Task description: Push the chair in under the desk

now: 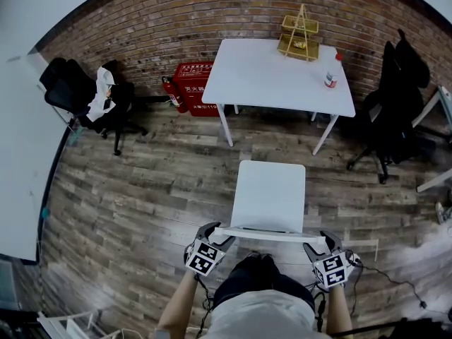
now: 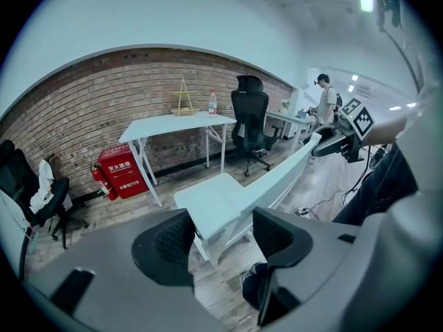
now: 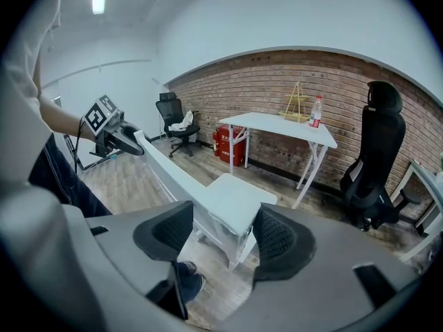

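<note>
The white chair [image 1: 268, 193] stands out on the wood floor, well away from the white desk [image 1: 275, 73] by the brick wall. Its seat faces the desk and its back is toward me. No part of it is under the desk yet, so I think the whole push is left to do.

My left claw [image 1: 215, 237] is at the left end of the chair's back and my right claw [image 1: 321, 244] is at the right end. Both claws have their jaws apart, with an end of the chair's back in between. I can't tell if the pads touch it. To me that looks like getting ready to push.

The head view shows the bare floor between the chair and the desk, and both claws at once. It also shows a bottle [image 1: 330, 73] and a gold rack [image 1: 299, 34] on the desk. The gripper views show the gap between each pair of jaws, which the head view does not show well. Only the left gripper view shows a person [image 2: 324, 99] standing far off across the room.
</note>
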Tool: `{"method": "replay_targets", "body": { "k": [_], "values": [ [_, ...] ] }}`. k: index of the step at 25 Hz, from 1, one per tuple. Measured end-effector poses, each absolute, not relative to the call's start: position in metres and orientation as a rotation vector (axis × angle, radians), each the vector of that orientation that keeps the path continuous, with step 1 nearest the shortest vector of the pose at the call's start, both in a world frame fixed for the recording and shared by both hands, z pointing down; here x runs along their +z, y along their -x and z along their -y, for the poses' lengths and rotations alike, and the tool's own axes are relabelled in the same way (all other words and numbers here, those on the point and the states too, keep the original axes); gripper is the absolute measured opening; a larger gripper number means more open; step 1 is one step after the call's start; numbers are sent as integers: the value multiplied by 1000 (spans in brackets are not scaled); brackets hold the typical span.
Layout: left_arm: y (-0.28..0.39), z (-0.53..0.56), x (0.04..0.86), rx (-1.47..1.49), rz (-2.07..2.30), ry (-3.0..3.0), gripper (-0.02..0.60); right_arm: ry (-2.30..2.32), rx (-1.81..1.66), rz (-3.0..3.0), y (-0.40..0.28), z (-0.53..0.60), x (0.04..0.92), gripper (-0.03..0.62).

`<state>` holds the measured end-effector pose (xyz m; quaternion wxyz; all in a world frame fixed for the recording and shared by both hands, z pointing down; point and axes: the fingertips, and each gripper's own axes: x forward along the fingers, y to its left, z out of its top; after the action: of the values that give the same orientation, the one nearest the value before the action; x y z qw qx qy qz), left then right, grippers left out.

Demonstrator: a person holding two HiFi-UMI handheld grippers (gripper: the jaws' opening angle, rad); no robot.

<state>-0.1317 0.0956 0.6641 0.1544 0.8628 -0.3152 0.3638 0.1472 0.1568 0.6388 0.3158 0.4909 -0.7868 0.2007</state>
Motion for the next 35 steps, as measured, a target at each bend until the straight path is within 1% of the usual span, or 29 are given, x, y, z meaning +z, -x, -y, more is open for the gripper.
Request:
{"method": "replay_targets", "body": {
  "k": [17,35],
  "values": [
    [106,-49,662,1041,963,-2469,272,-1300,514,2089,-174,-106,638,279],
    [106,-4,665,1065,925,-2447,273,-1315,544,2069,-174,-64,640,281]
  ]
}}
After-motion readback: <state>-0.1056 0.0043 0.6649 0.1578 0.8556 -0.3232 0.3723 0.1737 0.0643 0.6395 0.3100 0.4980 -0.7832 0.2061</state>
